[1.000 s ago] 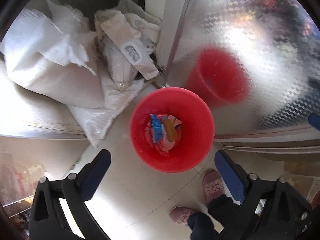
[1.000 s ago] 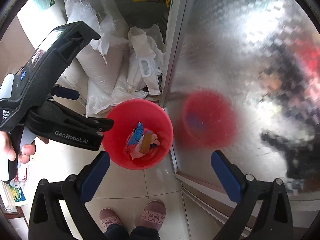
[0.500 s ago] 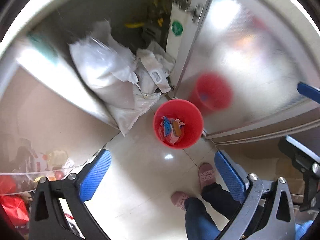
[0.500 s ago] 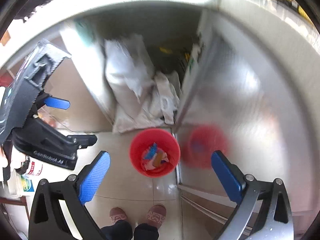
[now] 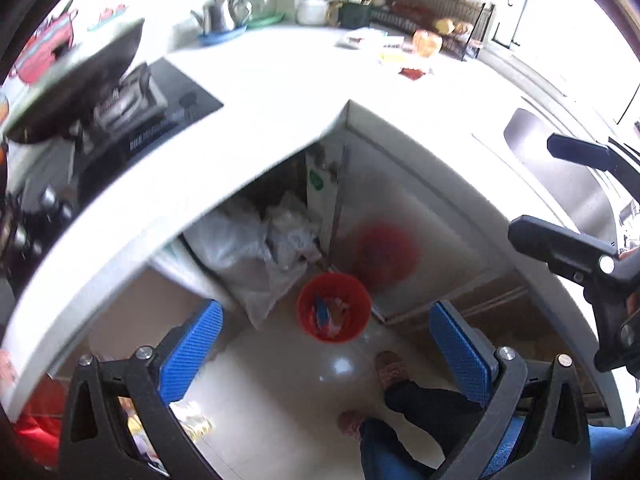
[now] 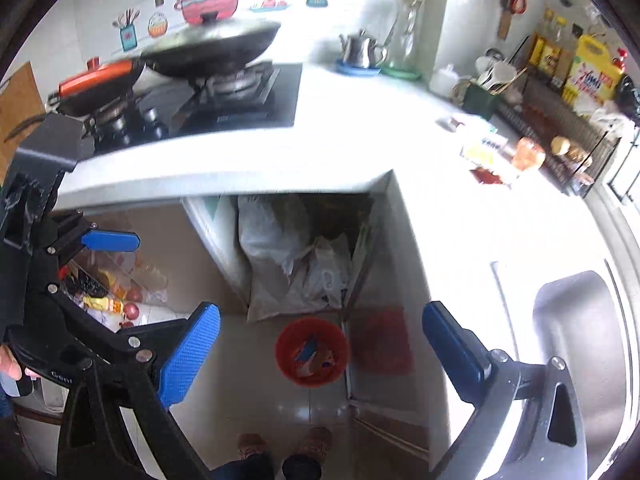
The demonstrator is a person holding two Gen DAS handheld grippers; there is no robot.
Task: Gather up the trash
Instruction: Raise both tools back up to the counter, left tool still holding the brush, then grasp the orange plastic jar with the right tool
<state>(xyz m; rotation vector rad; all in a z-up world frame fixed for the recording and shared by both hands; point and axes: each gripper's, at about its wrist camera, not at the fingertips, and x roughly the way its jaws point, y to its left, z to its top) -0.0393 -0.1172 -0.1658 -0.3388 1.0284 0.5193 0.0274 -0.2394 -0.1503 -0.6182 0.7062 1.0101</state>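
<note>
**Both grippers held high and empty above the red trash bucket**

The left gripper (image 5: 324, 344) has its blue-padded fingers (image 5: 191, 350) spread wide with nothing between them. The right gripper (image 6: 320, 354) is spread just as wide and also carries nothing. Both look down from above counter height.

Framed between the fingers in each view, the red bucket (image 5: 334, 307) stands on the pale tiled floor (image 5: 280, 392). Inside it lies a small heap of trash (image 6: 314, 356): a blue wrapper, plus pink and orange scraps. The bucket sits just beside a shiny metal cabinet door (image 5: 404, 216), which shows a blurred red reflection of it. Behind the bucket, white sacks (image 6: 288, 264) fill the open space under the counter (image 6: 352, 148).

The person's shoes (image 6: 284, 446) stand on the floor near the bucket.

On the white counter, a wok (image 6: 212, 50) and an orange-lidded pan (image 6: 96, 80) sit on the stove (image 6: 224, 100). A steel kettle (image 6: 360, 50) stands farther along. Small packets (image 6: 486, 148) lie near the wire rack (image 6: 560, 128) of bottles. A steel sink (image 6: 576, 340) is set into the counter at the right.

In the left wrist view, the right gripper's black frame shows at the right edge.
</note>
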